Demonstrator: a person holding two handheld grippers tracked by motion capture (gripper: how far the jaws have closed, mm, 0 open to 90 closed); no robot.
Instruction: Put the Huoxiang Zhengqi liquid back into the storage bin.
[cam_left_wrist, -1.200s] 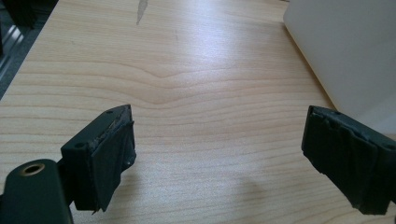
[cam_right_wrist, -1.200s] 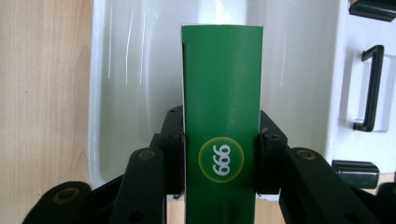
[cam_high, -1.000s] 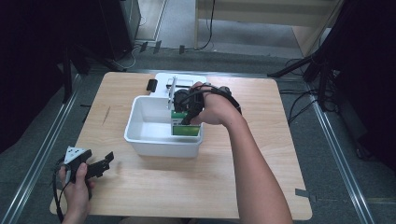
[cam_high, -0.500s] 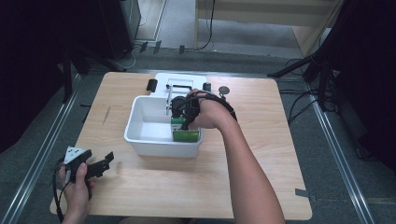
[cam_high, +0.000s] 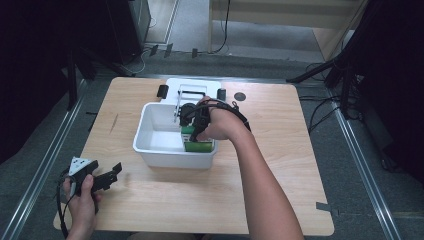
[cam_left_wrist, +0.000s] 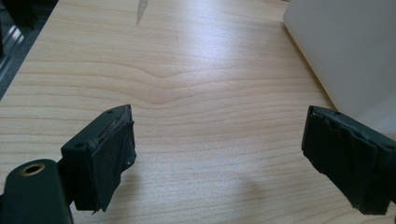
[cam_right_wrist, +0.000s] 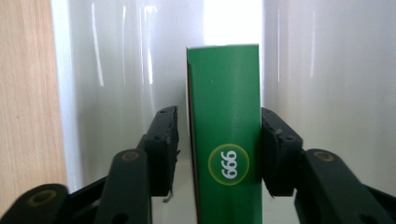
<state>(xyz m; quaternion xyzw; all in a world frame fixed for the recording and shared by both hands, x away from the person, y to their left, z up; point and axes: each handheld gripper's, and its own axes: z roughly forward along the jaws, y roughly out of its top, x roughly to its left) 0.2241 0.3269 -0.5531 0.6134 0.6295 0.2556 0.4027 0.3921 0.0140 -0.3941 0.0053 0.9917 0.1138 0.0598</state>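
Two jaws of the right gripper (cam_right_wrist: 218, 151) are straddling the green box (cam_right_wrist: 225, 135) at frame centre inside the tub (cam_high: 150, 145), right touching, left just clear, so centring before squeezing seems wise, while the left gripper (cam_left_wrist: 233, 158) is lying released low on the table (cam_left_wrist: 187, 70).

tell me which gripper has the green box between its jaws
The right gripper, reaching into the white bin, has the green box between its jaws. The left gripper is open over bare table.

"666" on green box (cam_right_wrist: 225, 140)
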